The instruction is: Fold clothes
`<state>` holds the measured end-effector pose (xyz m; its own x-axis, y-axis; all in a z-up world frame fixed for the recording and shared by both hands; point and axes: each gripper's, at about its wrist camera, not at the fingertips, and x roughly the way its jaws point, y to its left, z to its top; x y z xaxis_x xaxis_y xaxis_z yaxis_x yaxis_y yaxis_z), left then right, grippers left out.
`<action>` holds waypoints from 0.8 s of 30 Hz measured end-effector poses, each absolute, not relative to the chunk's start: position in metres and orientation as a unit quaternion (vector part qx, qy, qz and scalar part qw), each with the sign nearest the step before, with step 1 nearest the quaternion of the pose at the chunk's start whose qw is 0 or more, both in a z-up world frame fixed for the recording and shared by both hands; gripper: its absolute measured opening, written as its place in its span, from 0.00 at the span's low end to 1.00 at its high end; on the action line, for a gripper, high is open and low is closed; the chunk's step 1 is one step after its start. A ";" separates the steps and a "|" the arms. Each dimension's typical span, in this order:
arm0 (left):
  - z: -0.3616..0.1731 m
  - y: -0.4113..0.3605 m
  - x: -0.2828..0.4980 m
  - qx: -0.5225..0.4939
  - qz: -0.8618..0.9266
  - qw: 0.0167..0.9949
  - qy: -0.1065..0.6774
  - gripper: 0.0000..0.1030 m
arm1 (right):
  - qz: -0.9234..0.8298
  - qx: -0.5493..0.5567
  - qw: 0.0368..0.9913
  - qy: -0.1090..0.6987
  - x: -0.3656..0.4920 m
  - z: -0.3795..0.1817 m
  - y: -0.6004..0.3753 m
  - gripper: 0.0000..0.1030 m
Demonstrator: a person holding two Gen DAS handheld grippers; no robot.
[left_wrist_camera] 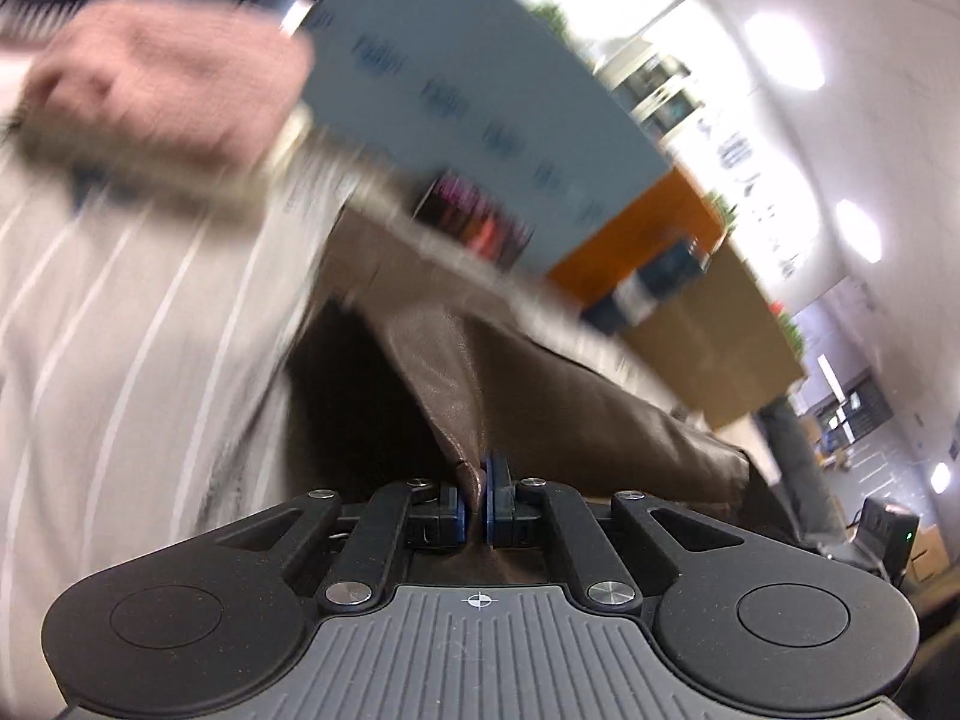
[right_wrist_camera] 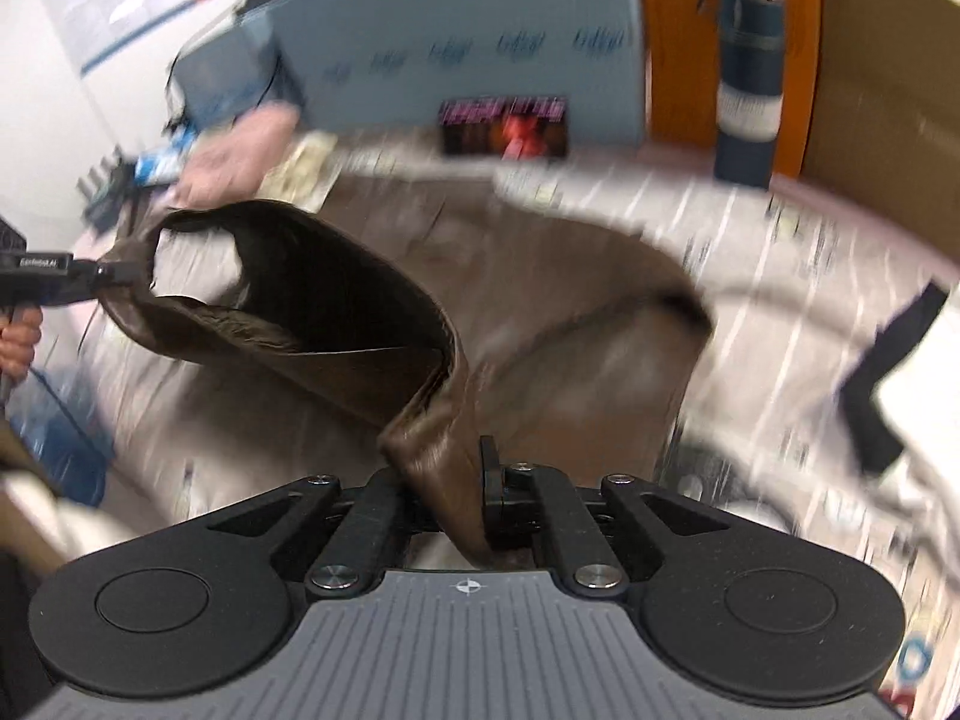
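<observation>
1. The left gripper (left_wrist_camera: 480, 495) was closed tight on an edge of the brown leather garment (left_wrist_camera: 540, 408).
2. The right gripper (right_wrist_camera: 462, 492) pinched another edge of the same garment, its jaws nearly together.
3. The garment hung lifted between both grippers, its open hem gaping, the rest draped on the surface (right_wrist_camera: 780, 252).
4. A dark tumbler (right_wrist_camera: 747, 84) stood at the back of the surface.
5. Both views were blurred.

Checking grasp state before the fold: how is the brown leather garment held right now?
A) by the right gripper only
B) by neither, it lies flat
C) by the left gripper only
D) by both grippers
D: the left gripper and right gripper are each shut on the brown leather garment, lifting its edge.
</observation>
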<state>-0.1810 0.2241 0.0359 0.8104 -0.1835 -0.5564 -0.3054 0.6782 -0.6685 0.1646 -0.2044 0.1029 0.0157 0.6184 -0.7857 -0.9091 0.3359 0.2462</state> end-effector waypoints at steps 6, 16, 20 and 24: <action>0.020 0.220 -0.209 -0.402 0.074 0.826 0.388 0.21 | 0.546 -0.202 0.651 0.487 0.151 0.091 -0.233 0.43; 0.024 0.261 -0.168 -0.369 0.122 0.845 0.366 0.78 | 0.453 -0.056 0.746 0.485 0.207 0.100 -0.257 0.65; 0.020 0.284 -0.106 -0.349 0.129 0.872 0.319 0.78 | 0.389 0.088 0.782 0.480 0.248 0.083 -0.230 0.63; 0.007 0.292 -0.037 -0.295 0.125 0.894 0.313 0.76 | 0.350 0.141 0.793 0.479 0.277 0.063 -0.197 0.63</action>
